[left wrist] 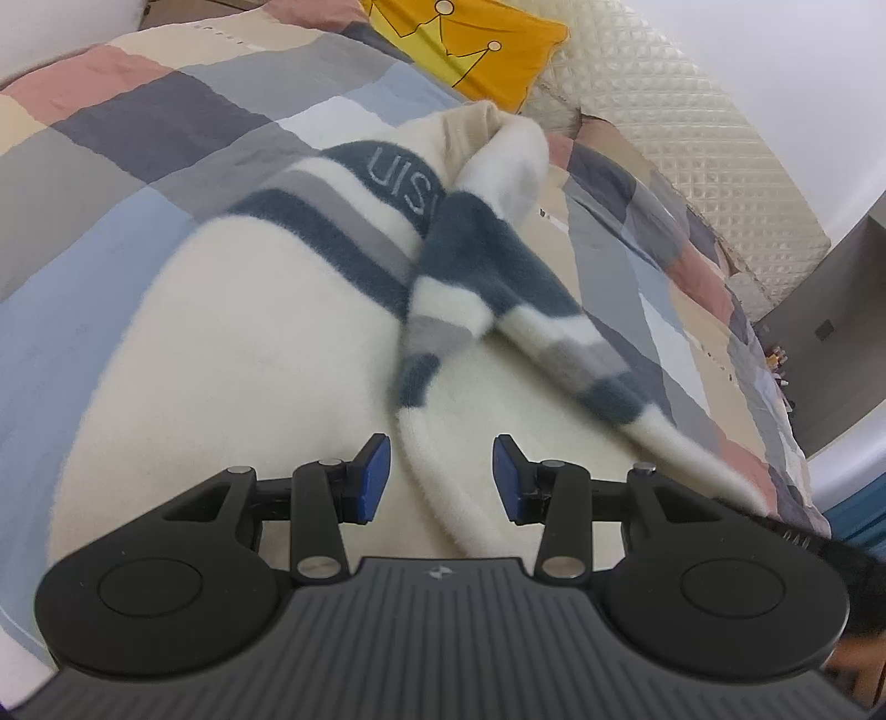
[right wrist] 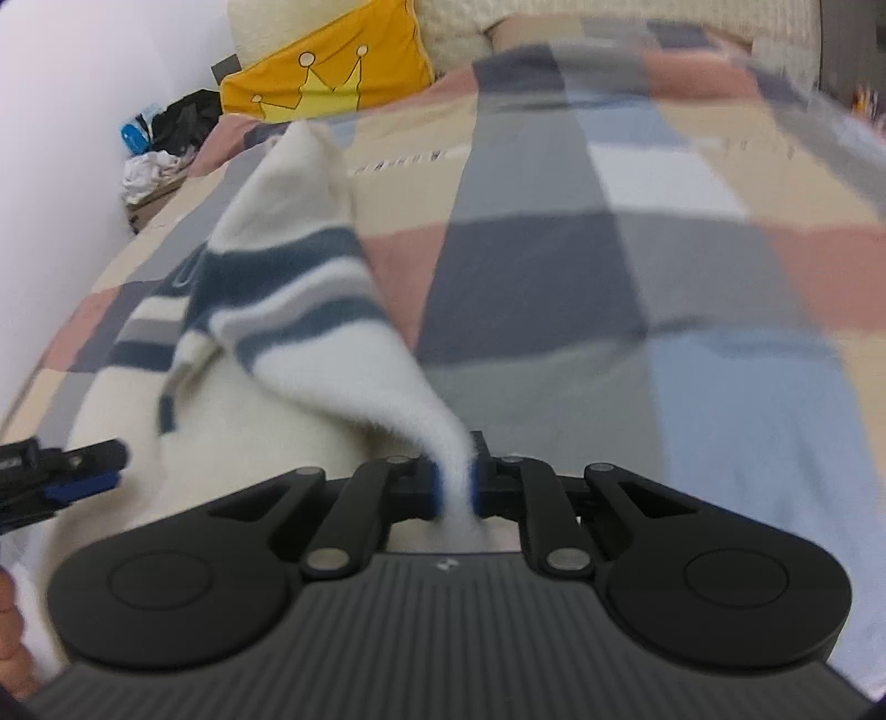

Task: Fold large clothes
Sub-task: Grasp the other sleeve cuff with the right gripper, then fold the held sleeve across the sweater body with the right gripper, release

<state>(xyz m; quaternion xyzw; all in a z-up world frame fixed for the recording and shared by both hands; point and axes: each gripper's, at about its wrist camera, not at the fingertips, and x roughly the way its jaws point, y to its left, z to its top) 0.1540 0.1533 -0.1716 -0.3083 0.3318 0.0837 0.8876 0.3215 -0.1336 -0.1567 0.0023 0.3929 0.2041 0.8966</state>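
A cream fleece sweater (left wrist: 232, 332) with dark blue and grey stripes lies on the bed. Its striped sleeve (left wrist: 476, 266) is folded across the body and stretches away to the lower right. My left gripper (left wrist: 441, 479) hovers open just over the sweater. A white fold of the fleece runs between its blue pads (left wrist: 371, 482) without being pressed. In the right wrist view my right gripper (right wrist: 457, 487) is shut on the white end of the sleeve (right wrist: 310, 288), which rises taut off the sweater. The left gripper's fingers (right wrist: 72, 471) show at the left edge.
A patchwork quilt (right wrist: 609, 277) in blue, grey, pink and beige covers the bed. A yellow crown pillow (left wrist: 470, 39) leans on the cream quilted headboard (left wrist: 664, 111). Loose clutter (right wrist: 166, 133) sits beside the bed by the wall. A dark cabinet (left wrist: 830, 310) stands at the right.
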